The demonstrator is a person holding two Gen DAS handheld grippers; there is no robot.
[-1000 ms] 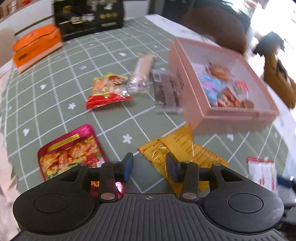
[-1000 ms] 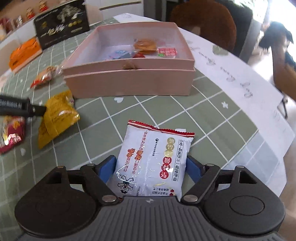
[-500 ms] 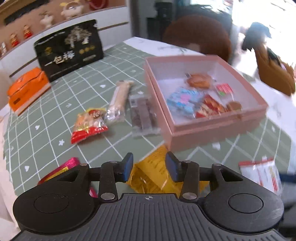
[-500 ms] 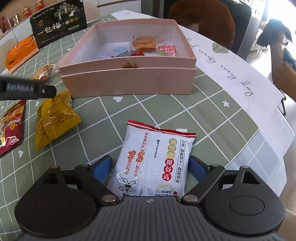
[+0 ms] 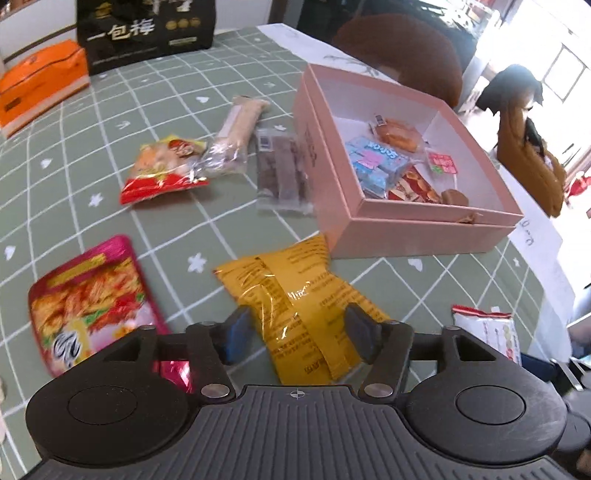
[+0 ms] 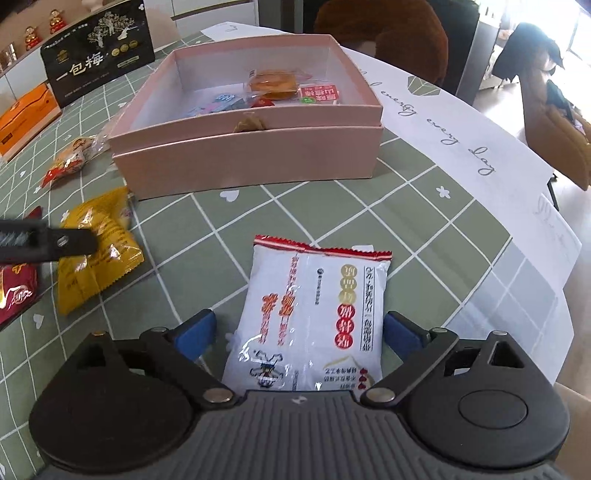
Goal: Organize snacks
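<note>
While its jaws are opening, the left gripper [image 5: 297, 338] hangs over the yellow snack packet [image 5: 295, 299], which lies flat on the worktop [image 5: 177, 229] between the two pads without either pad pressing on it. Just to the left of that packet lies a pink-edged foil pouch [image 5: 88, 295] with a picture of food on it. The right gripper [image 6: 297, 334] likewise has its jaws opening, with the white snack packet [image 6: 314, 317] lying between them; a small gap shows on each side, so the pads are not clamped on it. From the right wrist view, the left gripper's dark finger reaches in from the left edge over the yellow packet.

Beyond both packets stands the open pink box [image 5: 424, 236], nested in its lid, on the green checked cloth. Inside it lie a blue wrapped sweet pack [image 5: 376, 162], a round orange pastry in clear wrap [image 6: 273, 85], a small red-and-white sachet [image 6: 319, 94] and a red pouch partly hidden beneath them. Left of the box, on the worktop, are a clear pack of brown bars [image 5: 282, 171], touching the box side, a long pale roll in clear wrap [image 5: 236, 133] and a red-and-yellow snack bag [image 5: 162, 170]. Farthest back sit an orange carton [image 5: 40, 85] and a black gift box [image 5: 147, 29] with gold characters.
</note>
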